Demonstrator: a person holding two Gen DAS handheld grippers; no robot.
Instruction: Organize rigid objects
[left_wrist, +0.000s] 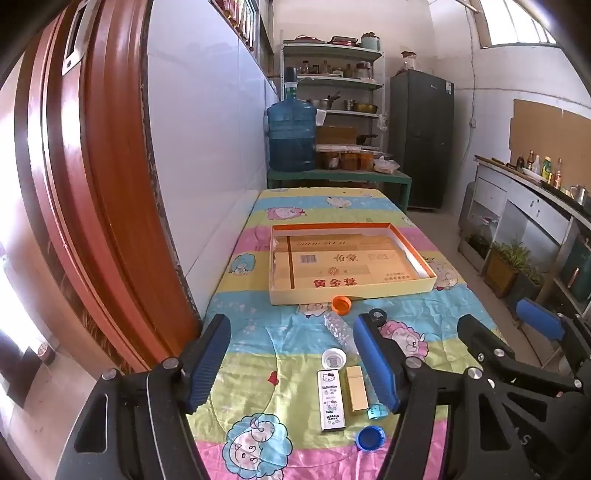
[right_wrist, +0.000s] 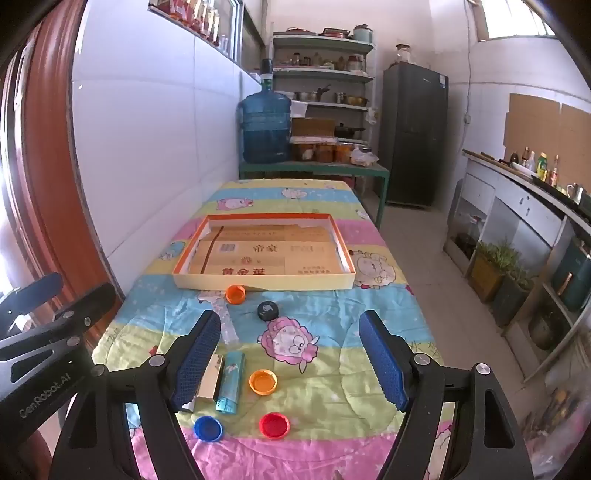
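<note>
The tabletop (right_wrist: 332, 332), draped in a cartoon-print cloth, carried a shallow cardboard tray (right_wrist: 264, 251) lying broadside across its far half. Nearer, a white lighter (left_wrist: 331, 400), a gold lighter (left_wrist: 357, 389) and a teal lighter (right_wrist: 231, 380) lay roughly lengthwise, pointing toward the tray. Both the left gripper (left_wrist: 295, 363) and right gripper (right_wrist: 291, 360) hovered with fingers spread wide, apparently touching nothing. Loose bottle caps (right_wrist: 263, 382) lay scattered around.
</note>
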